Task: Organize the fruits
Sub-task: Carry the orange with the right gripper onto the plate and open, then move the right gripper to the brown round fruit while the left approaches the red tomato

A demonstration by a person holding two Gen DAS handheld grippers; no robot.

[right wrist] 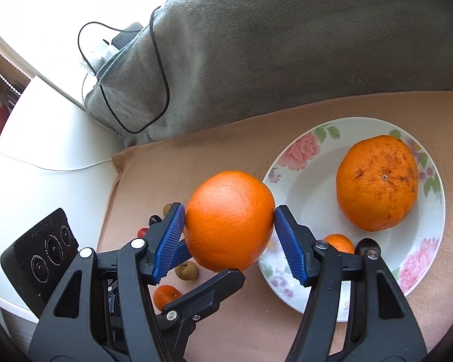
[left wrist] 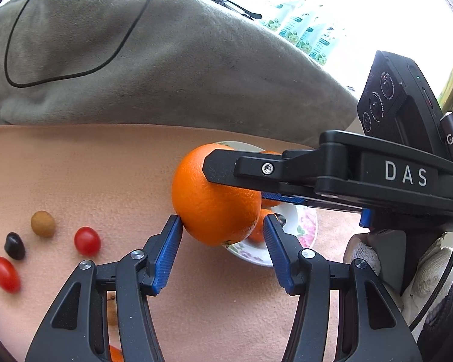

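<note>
A big smooth orange point(left wrist: 214, 199) point(right wrist: 229, 220) hangs just above the peach cloth, at the left rim of a flowered white plate point(right wrist: 311, 187) point(left wrist: 305, 226). Both grippers are shut on it. My left gripper point(left wrist: 222, 226) presses its blue pads on the orange's two sides. My right gripper point(right wrist: 229, 223) clamps it crosswise and reaches in from the right point(left wrist: 235, 184) in the left wrist view. The left gripper point(right wrist: 205, 264) shows below the orange in the right wrist view. On the plate lie a spotted orange point(right wrist: 377, 181), a small mandarin point(right wrist: 339, 242) and a dark fruit point(right wrist: 367, 244).
Loose on the cloth lie two cherry tomatoes point(left wrist: 87, 240) point(left wrist: 5, 274), a dark grape point(left wrist: 14, 246), a brown longan point(left wrist: 43, 223), a small mandarin point(right wrist: 166, 295) and a brownish fruit point(right wrist: 186, 271). A grey blanket point(right wrist: 287, 45) with a black cable point(right wrist: 163, 84) lies behind. A white tabletop point(right wrist: 45, 166) borders the cloth.
</note>
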